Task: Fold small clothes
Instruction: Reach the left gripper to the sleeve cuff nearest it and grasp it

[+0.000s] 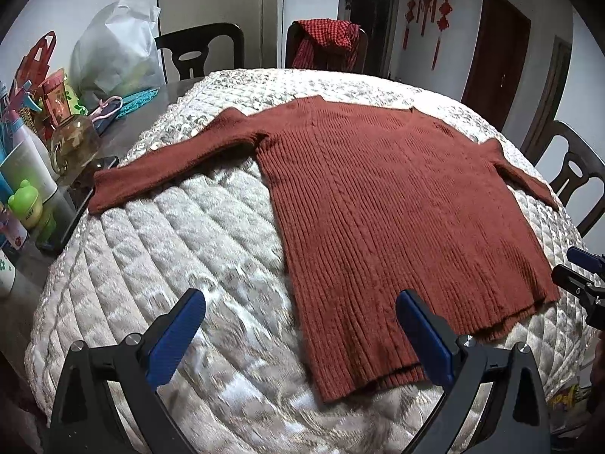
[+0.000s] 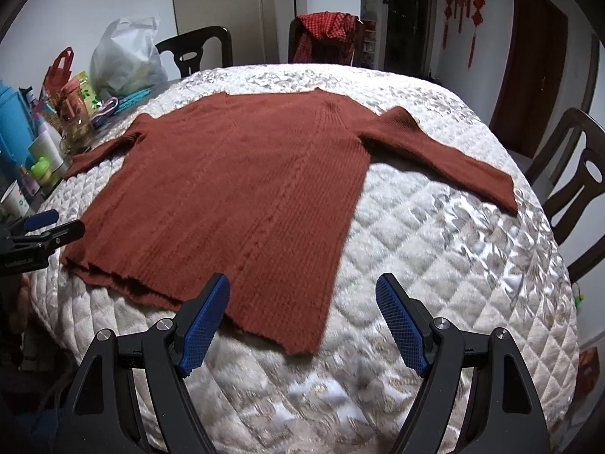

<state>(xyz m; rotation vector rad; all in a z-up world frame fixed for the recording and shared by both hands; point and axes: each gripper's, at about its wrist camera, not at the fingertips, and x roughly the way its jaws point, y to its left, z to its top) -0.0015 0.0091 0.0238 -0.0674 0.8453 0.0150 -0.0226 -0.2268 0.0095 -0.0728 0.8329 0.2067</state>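
**Sweater spread flat, both grippers wide**

At far left, a clutter of bottles and jars (image 1: 34, 166) beside a white plastic bag (image 1: 117, 49). Centre: rust-red ribbed knit sweater (image 1: 378, 204) lying flat on the cream quilted cover (image 1: 170, 249), sleeves out to either side, hem nearest. Left gripper (image 1: 302, 336) wide apart, gripping nothing, poised over the hem's left corner. Right gripper (image 2: 302, 317) equally wide, empty, at the hem's right corner. Beyond, dark wooden chairs (image 2: 196, 49), one draped in red checked cloth (image 2: 325, 34).
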